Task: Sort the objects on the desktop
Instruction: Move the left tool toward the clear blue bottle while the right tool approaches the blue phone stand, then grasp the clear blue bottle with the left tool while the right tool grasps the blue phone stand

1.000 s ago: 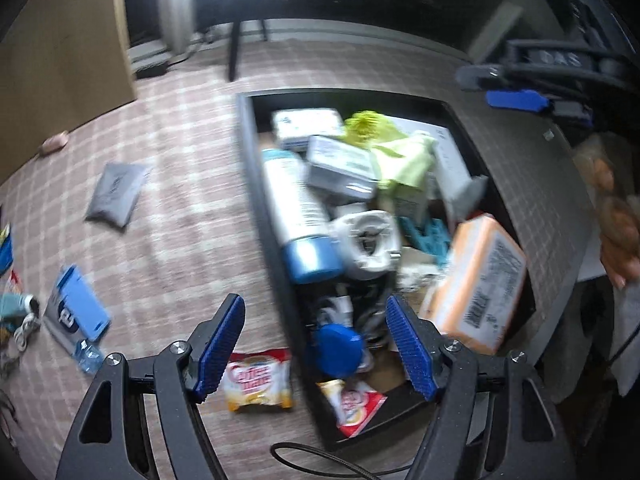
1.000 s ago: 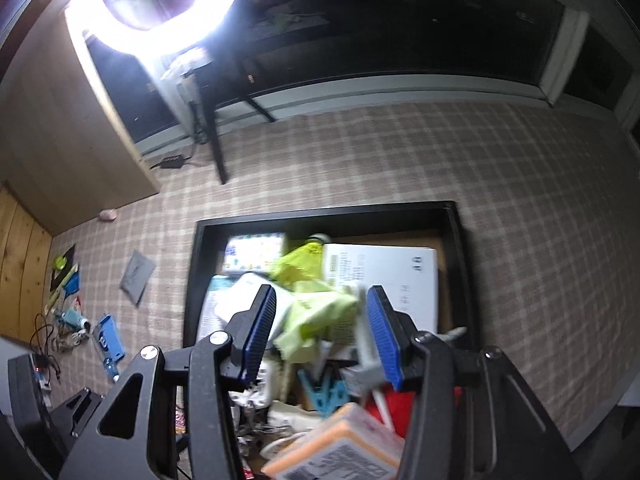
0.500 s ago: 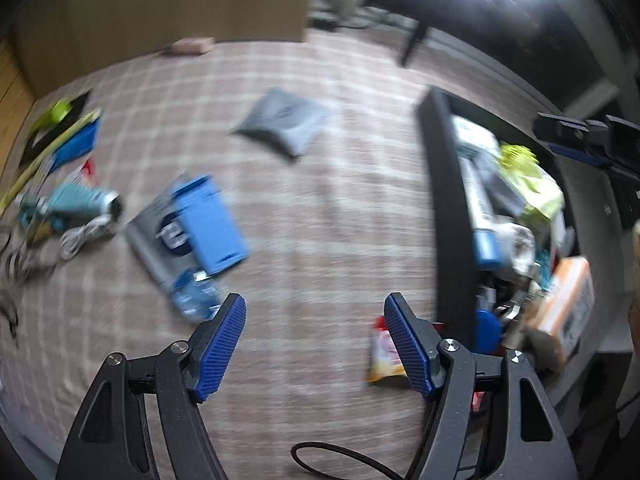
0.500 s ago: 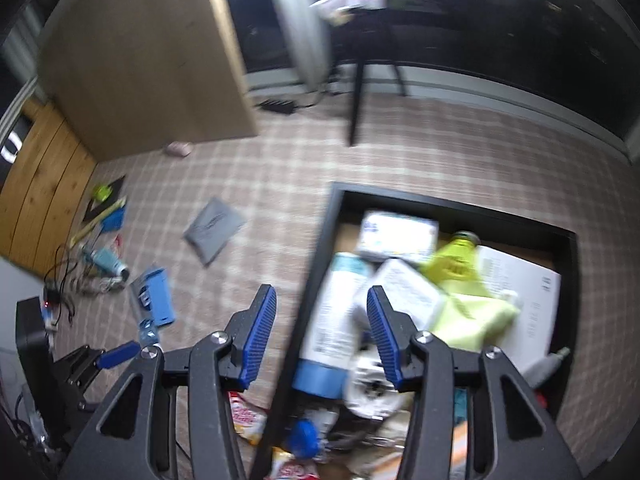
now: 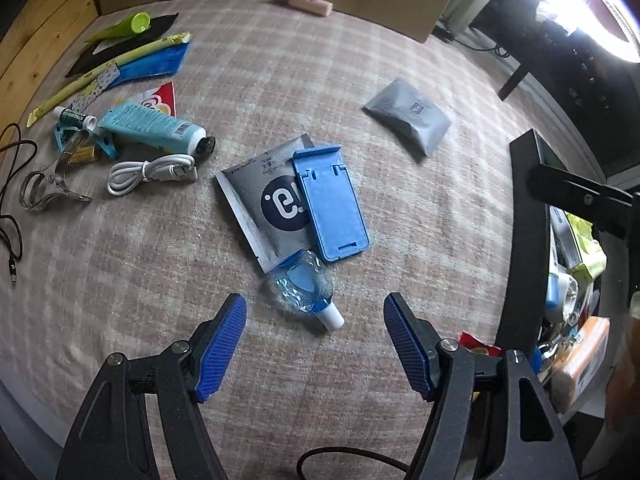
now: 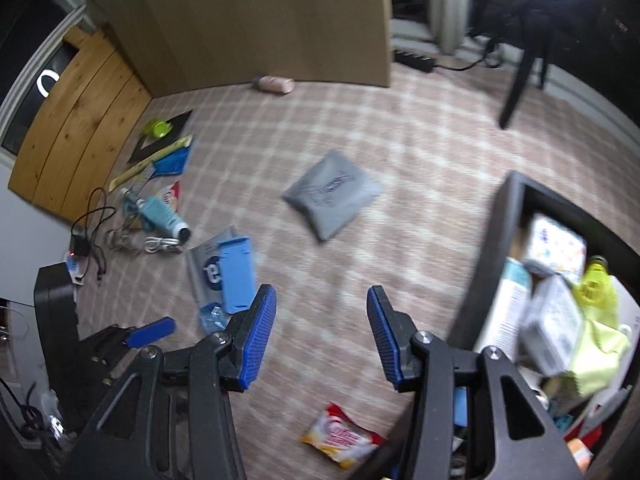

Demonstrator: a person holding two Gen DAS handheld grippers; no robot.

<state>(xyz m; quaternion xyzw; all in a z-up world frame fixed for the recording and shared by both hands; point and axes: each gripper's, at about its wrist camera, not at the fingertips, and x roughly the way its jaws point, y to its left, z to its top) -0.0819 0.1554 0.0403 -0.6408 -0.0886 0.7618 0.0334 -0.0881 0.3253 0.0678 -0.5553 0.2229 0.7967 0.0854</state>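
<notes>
My left gripper [image 5: 316,344] is open and empty, just above a small clear blue bottle [image 5: 306,288] with a white cap. Beyond the bottle lie a blue phone stand [image 5: 330,204] and a grey sachet [image 5: 268,204]. My right gripper [image 6: 322,332] is open and empty over bare checked cloth. The black tray [image 6: 486,256], full of sorted items, lies to its right; it also shows in the left wrist view [image 5: 520,240]. A grey pouch [image 6: 332,194] lies ahead. A snack packet [image 6: 340,438] lies below the right gripper.
At the left lie a teal tube [image 5: 152,130], a white cable [image 5: 150,168], a clear clip [image 5: 44,188], a black cable [image 5: 10,208] and green and blue packets [image 5: 132,60]. A pink item [image 5: 308,2] lies by the cardboard wall [image 6: 260,20].
Both grippers have swung left, away from the tray, over the cloth. The left one now points at the blue bottle instead of the tray. Both stayed open.
</notes>
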